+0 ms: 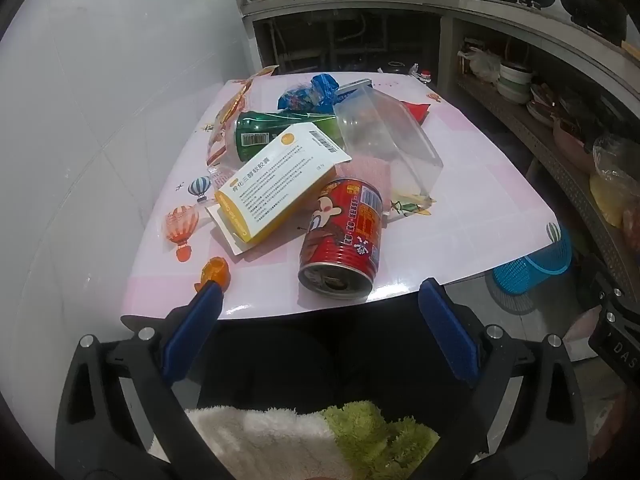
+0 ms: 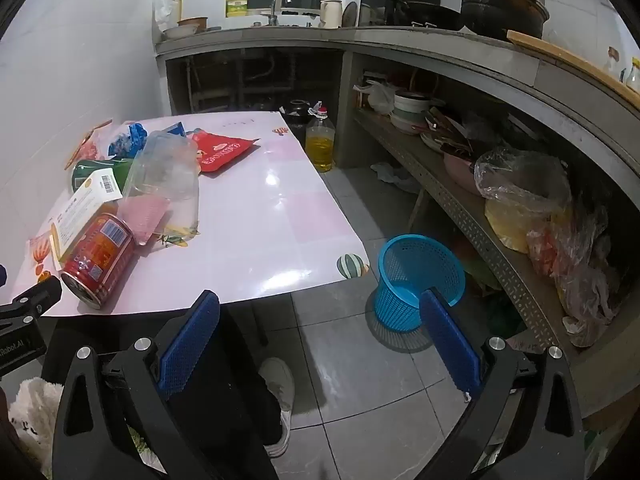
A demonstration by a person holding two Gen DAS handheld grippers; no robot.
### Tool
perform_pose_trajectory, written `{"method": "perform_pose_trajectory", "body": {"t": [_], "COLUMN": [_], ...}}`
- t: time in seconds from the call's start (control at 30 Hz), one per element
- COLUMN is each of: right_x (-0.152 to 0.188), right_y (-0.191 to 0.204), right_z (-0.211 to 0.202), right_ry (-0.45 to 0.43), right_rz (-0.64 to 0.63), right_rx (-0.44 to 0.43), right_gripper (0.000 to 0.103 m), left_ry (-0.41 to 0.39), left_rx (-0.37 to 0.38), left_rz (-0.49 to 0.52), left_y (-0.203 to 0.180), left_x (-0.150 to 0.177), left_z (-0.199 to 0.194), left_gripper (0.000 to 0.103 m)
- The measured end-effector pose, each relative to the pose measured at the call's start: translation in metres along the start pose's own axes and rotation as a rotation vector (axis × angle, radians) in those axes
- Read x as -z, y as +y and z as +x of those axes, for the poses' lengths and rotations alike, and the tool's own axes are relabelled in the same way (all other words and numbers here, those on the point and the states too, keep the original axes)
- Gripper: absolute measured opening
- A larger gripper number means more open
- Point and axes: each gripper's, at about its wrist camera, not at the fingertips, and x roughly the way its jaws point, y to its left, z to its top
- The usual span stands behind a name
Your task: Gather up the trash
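Only the right wrist view took in the blue basket (image 2: pixel 416 280) standing on the tiled floor (image 2: pixel 360 380) off the table's (image 2: pixel 256 216) near corner, with most of its mesh wall in sight; the left wrist view caught just a slice of it (image 1: pixel 536 264) past the table edge. The left view alone showed the whole trash heap: a red can (image 1: pixel 344 236) on its side near the front edge, a yellow-and-white box (image 1: pixel 280 184) leaning on it, a clear plastic container (image 1: pixel 384 140) behind, and what seemed to be a small orange cap (image 1: pixel 216 274).

The table's right half lay bare, and open floor ran between table and shelving.

The left gripper (image 1: pixel 320 300) hung with jaws wide and empty, the can just ahead between its fingers' lines. The right gripper (image 2: pixel 320 316), equally wide and empty, hovered over the floor with the basket beside its right finger.
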Motion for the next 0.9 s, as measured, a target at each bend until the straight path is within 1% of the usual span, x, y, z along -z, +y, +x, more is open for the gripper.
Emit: {"method": "perform_pose_trajectory", "body": {"t": [0.2, 0.23, 0.9], "right_x": [0.0010, 0.0013, 0.0029], "right_y": [0.0006, 0.0008, 0.0008], "right_z": [0.0004, 0.0003, 0.0016], "right_ry": [0.008, 0.008, 0.018], "right_rz": [-0.004, -0.005, 0.000], "right_rx": [-0.003, -0.002, -0.004], "right_gripper": [0.097, 0.097, 0.097], "left_ry": [0.002, 0.005, 0.017], "left_rx": [-0.004, -0.006, -0.010], "left_rz": [0.001, 0.006, 0.018], "left_y": [0.0037, -0.0012, -0.0015], "left_x": [-0.0002, 0.0000, 0.0023], "left_z": [-0.0017, 0.0020, 0.0074], "left_gripper": [0.095, 0.095, 0.095]}}
